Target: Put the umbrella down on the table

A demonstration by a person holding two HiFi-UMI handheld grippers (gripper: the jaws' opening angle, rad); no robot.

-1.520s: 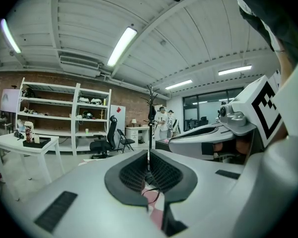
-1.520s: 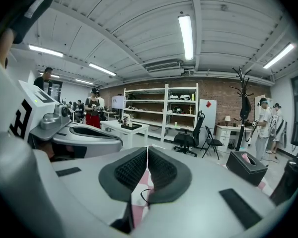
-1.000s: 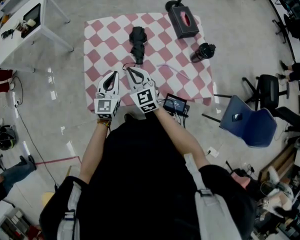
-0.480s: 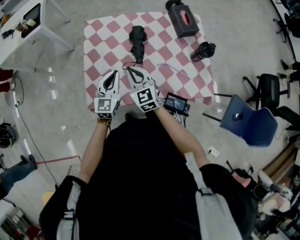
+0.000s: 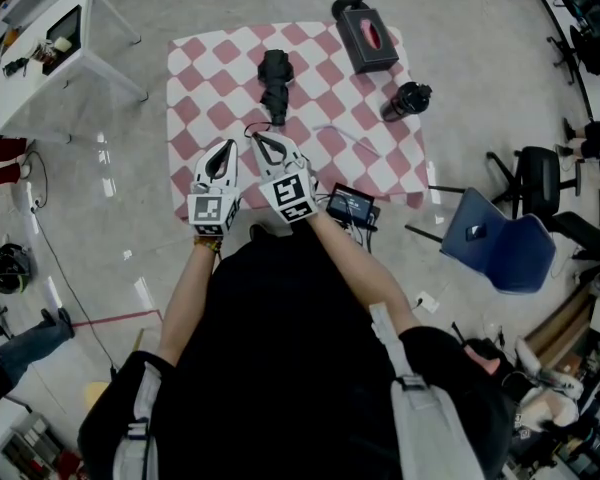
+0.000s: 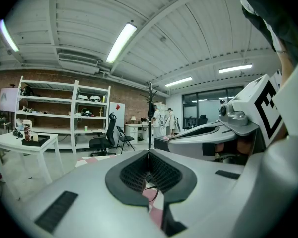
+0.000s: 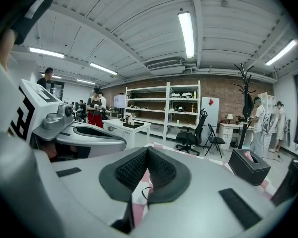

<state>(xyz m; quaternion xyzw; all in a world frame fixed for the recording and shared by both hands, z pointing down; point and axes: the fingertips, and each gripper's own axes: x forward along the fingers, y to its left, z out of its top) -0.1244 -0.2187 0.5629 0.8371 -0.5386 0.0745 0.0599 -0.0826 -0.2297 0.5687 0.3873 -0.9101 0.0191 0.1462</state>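
Umbrella, black and folded, lying flat on the pink-and-white checked cloth of the worktop, in the far half, clear of both grippers.

Left gripper and right gripper side by side over the near edge of the worktop, tips aimed toward the umbrella and short of it.

Left jaws clenched, pads meeting at the tip, nothing between. Right jaws likewise clenched and empty, pads touching at the tip.

Thin dark cord looped on the cloth just beyond the right gripper's tip.

Black tissue box with pink tissue at the far right corner. Dark lidded cup upright near the right edge. Small screen device at the near right edge, just beside the right gripper.

Blue chair on the floor to the right. White side table to the left.
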